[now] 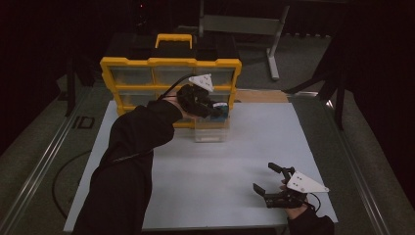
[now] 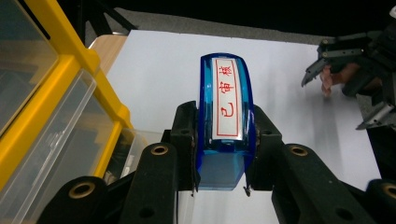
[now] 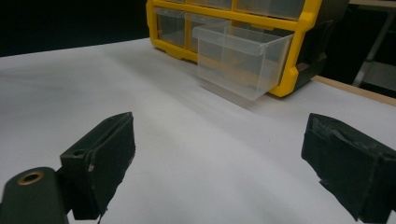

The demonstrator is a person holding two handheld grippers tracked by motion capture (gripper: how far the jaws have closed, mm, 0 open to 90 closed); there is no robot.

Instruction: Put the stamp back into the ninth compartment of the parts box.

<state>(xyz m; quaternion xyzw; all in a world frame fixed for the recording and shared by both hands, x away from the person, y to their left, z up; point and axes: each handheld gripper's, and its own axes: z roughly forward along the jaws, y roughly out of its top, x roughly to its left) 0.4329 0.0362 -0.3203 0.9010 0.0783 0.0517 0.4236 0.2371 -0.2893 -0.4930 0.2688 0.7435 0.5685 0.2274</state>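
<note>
My right gripper (image 1: 272, 182) sits at the near right corner of the white table (image 1: 254, 147), resting low over the surface, jaws spread wide with nothing between them; in the right gripper view both black pads frame bare tabletop, pointing toward the cabinet. My right hand (image 1: 292, 209) grips it from the near edge, black sleeve just showing. Further in, my left forearm in a black sleeve (image 1: 132, 152) runs diagonally up from the near left. My left gripper (image 1: 219, 111) is at the far middle of the table, right above the pulled-out clear plastic drawer (image 1: 211, 131). It's pinching a blue translucent stamp (image 2: 226, 122) with a white label carrying red characters in a red frame; in the left gripper view both pads press on the stamp's two long sides, stamp standing up along the jaw axis, its rounded end pointing away from the camera. Stamp is clear of the table, held above the open drawer, just beside the cabinet's front. The drawer sticks out from the bottom row, right-hand end, of the yellow-framed parts cabinet (image 1: 147, 62) with clear drawers. Cabinet stands at the far edge of the table, yellow carry handle (image 1: 173, 37) on top. Behind it, a grey metal stand (image 1: 274, 39) on the floor.
</note>
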